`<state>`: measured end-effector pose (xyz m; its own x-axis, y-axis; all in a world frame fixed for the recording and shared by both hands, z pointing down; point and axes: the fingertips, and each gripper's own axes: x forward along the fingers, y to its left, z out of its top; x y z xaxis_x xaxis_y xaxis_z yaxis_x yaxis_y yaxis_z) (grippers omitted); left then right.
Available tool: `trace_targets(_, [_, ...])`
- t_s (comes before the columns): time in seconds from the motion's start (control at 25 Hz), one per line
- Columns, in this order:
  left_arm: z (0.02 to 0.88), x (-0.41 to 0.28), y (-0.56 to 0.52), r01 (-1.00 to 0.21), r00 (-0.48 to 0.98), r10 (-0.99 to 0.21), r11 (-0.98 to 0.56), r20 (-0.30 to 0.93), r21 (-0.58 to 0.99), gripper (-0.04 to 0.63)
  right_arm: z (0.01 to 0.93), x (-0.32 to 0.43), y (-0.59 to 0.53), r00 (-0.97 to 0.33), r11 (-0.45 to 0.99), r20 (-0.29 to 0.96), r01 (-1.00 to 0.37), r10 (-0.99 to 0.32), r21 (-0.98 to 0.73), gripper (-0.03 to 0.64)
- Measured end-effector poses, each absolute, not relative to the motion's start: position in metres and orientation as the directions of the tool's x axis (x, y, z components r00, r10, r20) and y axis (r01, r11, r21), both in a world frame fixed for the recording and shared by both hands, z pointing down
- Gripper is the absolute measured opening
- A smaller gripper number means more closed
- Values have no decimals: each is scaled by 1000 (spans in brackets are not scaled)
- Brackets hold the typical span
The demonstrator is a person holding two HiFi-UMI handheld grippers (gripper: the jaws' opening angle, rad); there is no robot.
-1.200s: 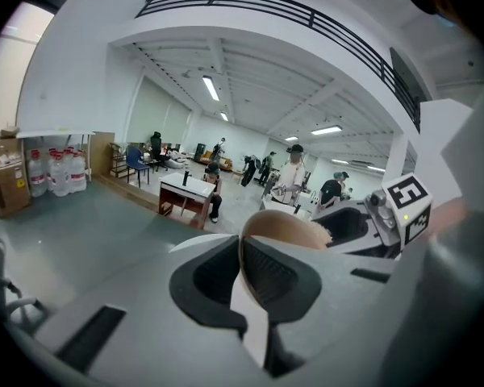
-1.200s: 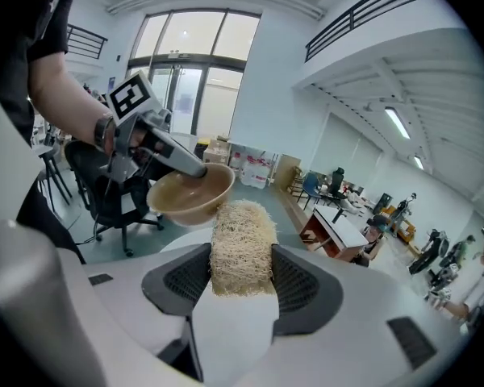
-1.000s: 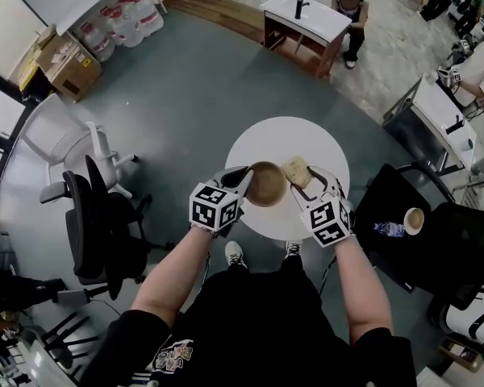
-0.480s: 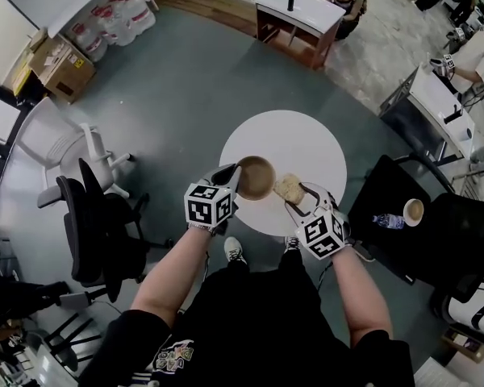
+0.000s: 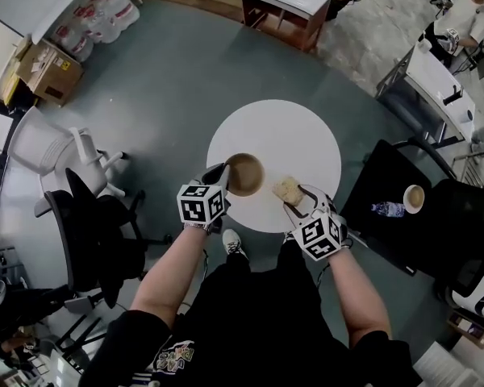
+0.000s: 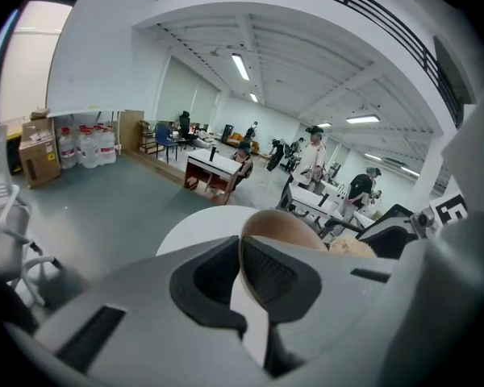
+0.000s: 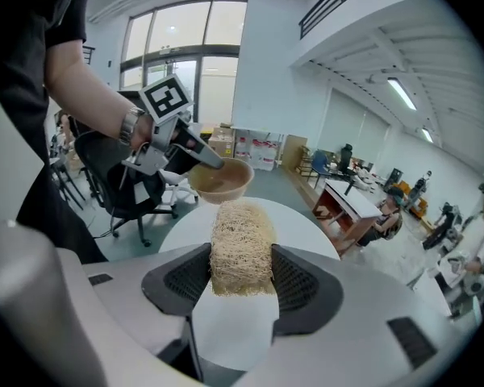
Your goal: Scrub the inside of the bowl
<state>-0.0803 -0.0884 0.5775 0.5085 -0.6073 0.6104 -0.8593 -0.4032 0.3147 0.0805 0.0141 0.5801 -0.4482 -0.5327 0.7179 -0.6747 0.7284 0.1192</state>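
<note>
Grey floor; round white table at frame centre in the head view, black office chair at the far left.

Left gripper: jaws nearly together, pinching the near rim of the wooden bowl. One pad sat inside the wall and one outside. The bowl was over the lower-left part of the table. Could not tell whether its base touched.

Right of it, clearly apart from the bowl, was the fibre scrubber, clamped by its sides between the wide-spread jaws of the right gripper.

Change over the last second: both grippers dropped toward the table. The scrubber, which had been just beside the bowl's upper-right rim, moved down and right, away from it.

Judgement: scrubber outside the bowl, so no scrubbing under way.
</note>
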Motion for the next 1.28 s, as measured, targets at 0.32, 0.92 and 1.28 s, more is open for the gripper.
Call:
trace_targets(0.32, [631,-90,-95,-905,424,-593,-302,685,300,20,626,157,-30,-311,584,762,-804,-568,108,241])
trace_targets(0.92, [703,-102,-126,-940,336,-581,-161,741,300,20,710,184,-118,-294,539,804,-841,-517,39,241])
trace_targets(1.28, [720,-95,-140,-940,336,-575,-150,746,307,20,724,172,-138,-303,545,806,-838,-508,28,242])
